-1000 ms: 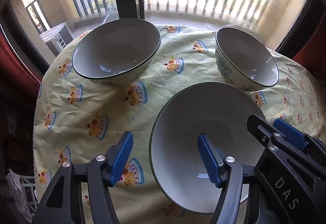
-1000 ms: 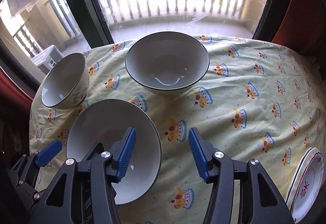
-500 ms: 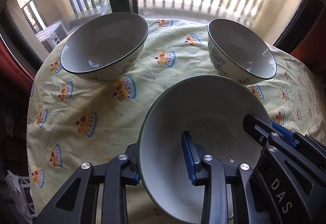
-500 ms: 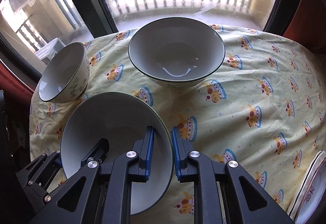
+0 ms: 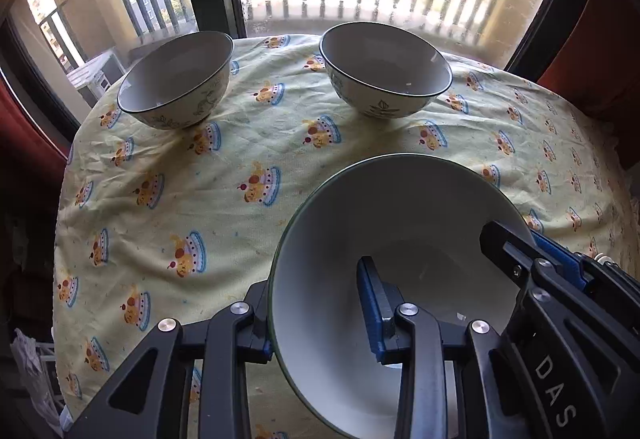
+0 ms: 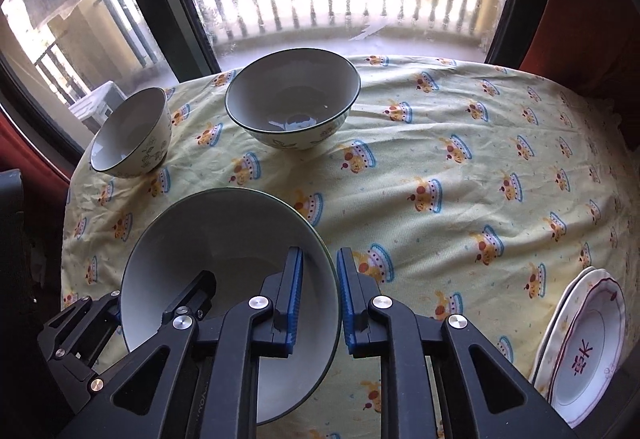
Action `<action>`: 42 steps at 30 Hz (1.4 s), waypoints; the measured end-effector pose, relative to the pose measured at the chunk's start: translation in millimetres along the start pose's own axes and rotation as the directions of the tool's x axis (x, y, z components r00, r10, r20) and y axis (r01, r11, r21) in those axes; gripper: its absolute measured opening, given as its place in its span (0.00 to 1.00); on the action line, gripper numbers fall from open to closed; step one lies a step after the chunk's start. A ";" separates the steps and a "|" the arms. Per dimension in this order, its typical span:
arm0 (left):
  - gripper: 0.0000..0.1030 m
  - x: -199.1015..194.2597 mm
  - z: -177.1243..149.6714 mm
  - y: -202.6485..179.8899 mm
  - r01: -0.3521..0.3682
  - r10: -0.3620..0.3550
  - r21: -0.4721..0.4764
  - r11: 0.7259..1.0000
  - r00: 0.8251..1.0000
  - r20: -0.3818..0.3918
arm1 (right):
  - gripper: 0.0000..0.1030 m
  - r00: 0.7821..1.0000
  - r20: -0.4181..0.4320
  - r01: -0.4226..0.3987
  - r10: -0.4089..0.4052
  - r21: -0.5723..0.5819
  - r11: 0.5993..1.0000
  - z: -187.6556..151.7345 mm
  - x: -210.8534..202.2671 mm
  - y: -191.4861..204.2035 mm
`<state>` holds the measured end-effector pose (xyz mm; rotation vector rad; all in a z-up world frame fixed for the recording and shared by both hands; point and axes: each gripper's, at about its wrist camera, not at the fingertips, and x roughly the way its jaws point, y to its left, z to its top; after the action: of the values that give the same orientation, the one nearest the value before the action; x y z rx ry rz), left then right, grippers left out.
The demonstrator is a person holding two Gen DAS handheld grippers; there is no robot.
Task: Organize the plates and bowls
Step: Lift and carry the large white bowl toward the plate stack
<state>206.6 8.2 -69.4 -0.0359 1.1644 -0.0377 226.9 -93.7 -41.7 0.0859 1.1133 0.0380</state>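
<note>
A large white bowl with a green rim [image 5: 360,223] [image 6: 208,239] is held above the yellow tablecloth, tilted. My left gripper [image 5: 316,315] is shut on its left rim, one finger inside and one outside. My right gripper [image 6: 318,295] is shut on its right rim the same way, and also shows in the left wrist view [image 5: 532,255]. A medium leaf-patterned bowl [image 5: 386,69] [image 6: 292,97] and a small leaf-patterned bowl [image 5: 176,79] [image 6: 130,133] stand at the far side of the table.
A stack of white plates with red trim [image 6: 584,351] lies at the table's near right edge. The round table with the cartoon-print cloth [image 6: 460,199] stands against a balcony window. A red curtain [image 5: 592,39] hangs at the right.
Both grippers went from open around the big bowl's rim to shut on it. The bowl has risen off the cloth, and both views have pulled back and upward.
</note>
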 end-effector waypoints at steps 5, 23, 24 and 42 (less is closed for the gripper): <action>0.32 -12.9 -23.3 -25.2 0.006 -0.006 0.010 1.000 1.000 0.001 | 0.20 1.000 0.001 0.006 -0.006 0.006 1.000 -22.0 -18.4 -24.9; 0.32 -12.1 -94.3 -107.0 0.001 -0.001 0.012 1.000 0.998 -0.055 | 0.20 0.999 -0.044 0.014 -0.014 -0.003 1.000 -93.6 -38.0 -112.9; 0.32 -10.5 -97.3 -110.3 -0.005 0.005 0.013 1.000 0.999 -0.053 | 0.20 0.999 -0.046 0.014 -0.014 -0.006 1.000 -96.0 -36.9 -115.7; 0.75 -16.2 -121.0 -119.0 -0.025 0.023 -0.069 0.997 0.999 -0.029 | 0.46 0.998 -0.052 -0.036 0.031 -0.109 0.993 -112.8 -30.6 -127.0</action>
<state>87.7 -111.0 -96.6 -0.0830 1.1942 0.0234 110.7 -216.8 -75.1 0.0048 1.1582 0.1322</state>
